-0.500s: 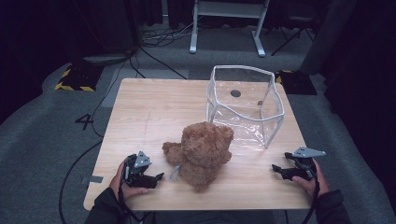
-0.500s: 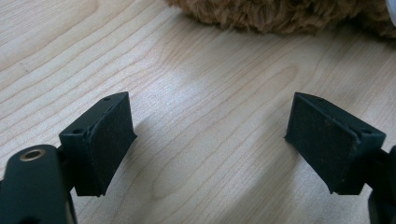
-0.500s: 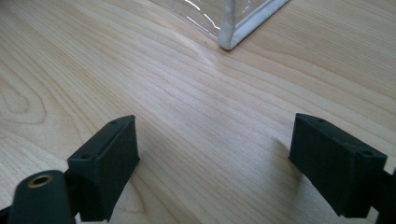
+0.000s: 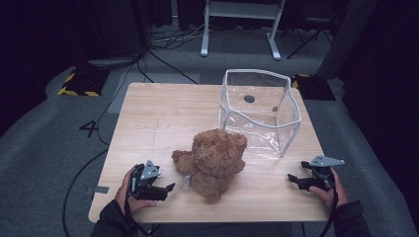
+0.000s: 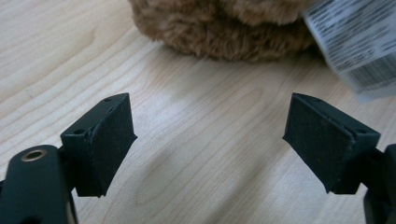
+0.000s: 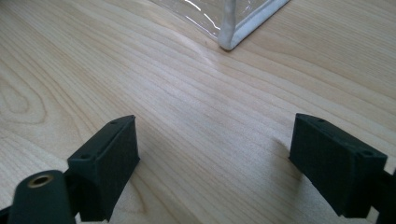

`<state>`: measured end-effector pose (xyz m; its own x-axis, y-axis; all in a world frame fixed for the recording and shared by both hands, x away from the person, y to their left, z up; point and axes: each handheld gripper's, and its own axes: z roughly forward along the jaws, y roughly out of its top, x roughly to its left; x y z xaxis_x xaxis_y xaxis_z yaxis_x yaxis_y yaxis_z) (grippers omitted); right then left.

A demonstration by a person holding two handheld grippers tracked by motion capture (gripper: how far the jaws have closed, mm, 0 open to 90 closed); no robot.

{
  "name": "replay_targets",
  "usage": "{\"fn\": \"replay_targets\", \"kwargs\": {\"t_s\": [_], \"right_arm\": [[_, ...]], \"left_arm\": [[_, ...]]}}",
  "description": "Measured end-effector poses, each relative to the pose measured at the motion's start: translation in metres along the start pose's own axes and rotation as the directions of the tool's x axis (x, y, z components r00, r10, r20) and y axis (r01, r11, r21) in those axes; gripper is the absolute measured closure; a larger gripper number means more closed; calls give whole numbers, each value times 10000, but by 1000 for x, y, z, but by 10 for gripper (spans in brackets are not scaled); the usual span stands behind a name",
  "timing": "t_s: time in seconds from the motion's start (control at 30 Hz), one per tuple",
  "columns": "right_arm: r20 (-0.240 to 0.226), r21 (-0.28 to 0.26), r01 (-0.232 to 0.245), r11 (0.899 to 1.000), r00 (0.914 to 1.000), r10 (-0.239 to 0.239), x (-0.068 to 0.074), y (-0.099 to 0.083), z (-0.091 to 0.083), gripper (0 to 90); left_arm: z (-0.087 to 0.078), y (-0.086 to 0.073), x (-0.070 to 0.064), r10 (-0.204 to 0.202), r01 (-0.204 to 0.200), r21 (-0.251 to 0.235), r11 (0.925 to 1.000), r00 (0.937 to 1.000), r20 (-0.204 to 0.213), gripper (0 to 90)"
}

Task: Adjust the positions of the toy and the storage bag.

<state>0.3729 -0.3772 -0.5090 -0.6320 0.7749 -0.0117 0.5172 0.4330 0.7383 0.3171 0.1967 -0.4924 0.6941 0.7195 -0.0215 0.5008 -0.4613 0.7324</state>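
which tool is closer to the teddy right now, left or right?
The left tool: its open jaws sit just beside the teddy bear, with fur and the tag close ahead. The right tool rests farther off, nearer the clear box's corner.

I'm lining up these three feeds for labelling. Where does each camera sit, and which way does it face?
High view: above the person's side, looking forward and down on the table; both hands and each hand-held gripper, left and right, show.
Left gripper view: rides the left one, low, facing the teddy bear and its tag; open jaws show.
Right gripper view: low, facing the clear bin corner; open jaws show.
Shared: the high view and left gripper view both show the bear.
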Motion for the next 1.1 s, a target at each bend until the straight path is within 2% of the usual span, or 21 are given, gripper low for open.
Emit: {"fn": "replay_targets", "kwargs": {"t_s": [0.13, 0.23, 0.37, 0.43, 0.53, 0.83, 1.1], "right_arm": [[-18, 2, 5, 10000, 10000, -5, 0, 0, 0, 154], [-8, 3, 9, 10000, 10000, -9, 0, 0, 0, 154], [-9, 5, 10, 10000, 10000, -10, 0, 0, 0, 154], [-8, 5, 13, 10000, 10000, -13, 0, 0, 0, 154], [-9, 6, 15, 10000, 10000, -15, 0, 0, 0, 153], [-7, 7, 14, 10000, 10000, -14, 0, 0, 0, 153], [-7, 5, 19, 10000, 10000, -19, 0, 0, 0, 153]], "left_arm": [[-5, 2, -1, 147, -149, -156, 9998, 9998, -144, 161], [-8, 5, -2, 70, -73, -306, 9995, 9999, -103, 160], [-16, 12, -6, 244, -248, -659, 9975, 9997, -81, 160], [-17, 13, -7, 205, -210, -699, 9973, 9998, -72, 162], [-20, 17, -11, 403, -401, -797, 9960, 9992, 14, 162], [-33, 33, -21, 653, -608, -1445, 9876, 9975, 268, 161], [-35, 47, -27, 1055, -992, -1660, 9811, 9940, 296, 160]]}}
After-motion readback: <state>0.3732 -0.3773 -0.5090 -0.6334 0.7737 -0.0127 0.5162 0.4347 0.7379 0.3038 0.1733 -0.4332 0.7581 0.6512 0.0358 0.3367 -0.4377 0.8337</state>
